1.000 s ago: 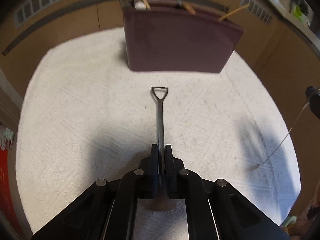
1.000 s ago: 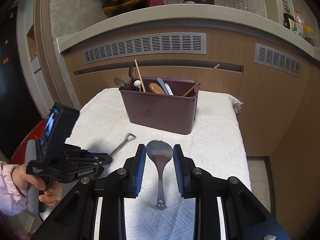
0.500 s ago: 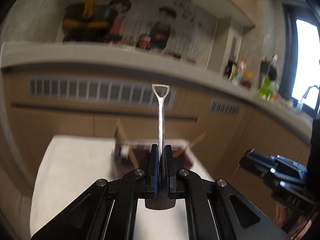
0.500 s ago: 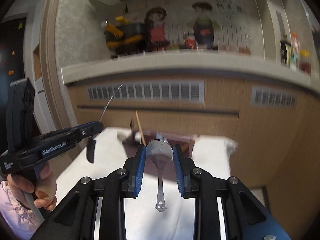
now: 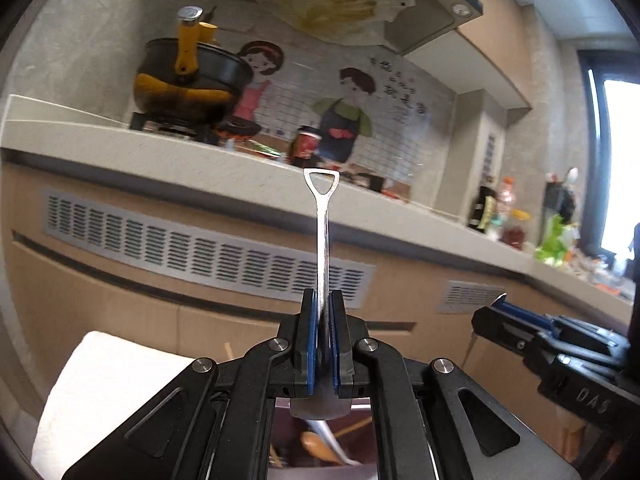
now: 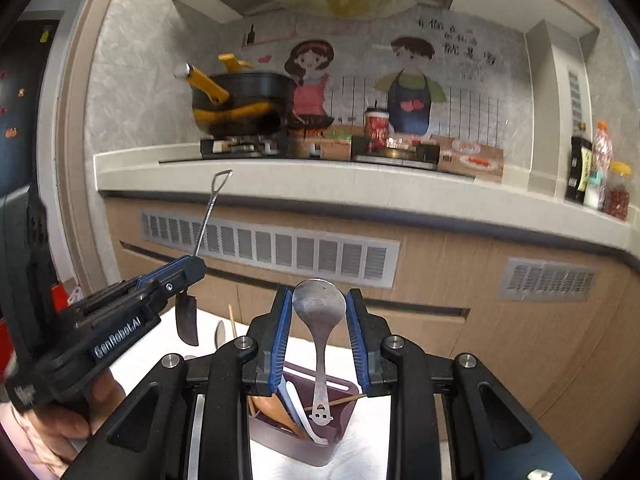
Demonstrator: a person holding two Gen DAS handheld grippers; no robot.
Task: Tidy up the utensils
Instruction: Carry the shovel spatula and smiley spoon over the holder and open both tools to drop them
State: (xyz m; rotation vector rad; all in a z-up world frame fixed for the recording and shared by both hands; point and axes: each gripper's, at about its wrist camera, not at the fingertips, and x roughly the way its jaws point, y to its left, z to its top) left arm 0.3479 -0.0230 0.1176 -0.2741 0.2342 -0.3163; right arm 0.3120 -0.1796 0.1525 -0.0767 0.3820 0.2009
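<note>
My left gripper (image 5: 323, 320) is shut on a small shovel-shaped metal spoon (image 5: 322, 232). Its triangular handle end points up and its blade hangs under the jaws. In the right wrist view, that left gripper (image 6: 188, 270) holds the shovel spoon (image 6: 208, 212) up at the left. My right gripper (image 6: 319, 312) is shut on the bowl of a metal spoon (image 6: 319, 320), whose handle hangs down over the maroon utensil holder (image 6: 296, 446). The holder (image 5: 320, 440), with wooden and white utensils inside, shows below the left jaws. The right gripper (image 5: 494, 314) is at the right edge.
The holder stands on a table covered by a white cloth (image 5: 100, 380). Behind runs a kitchen counter (image 6: 320, 178) over vented cabinet fronts (image 6: 272, 246), with a black pot with yellow handles (image 6: 240, 100) and bottles (image 6: 592, 168). A hand (image 6: 60, 424) grips the left tool.
Both grippers have risen off the cloth and tilted up toward level, each keeping its utensil. The holder has dropped from the middle of both views to beneath the jaws.
</note>
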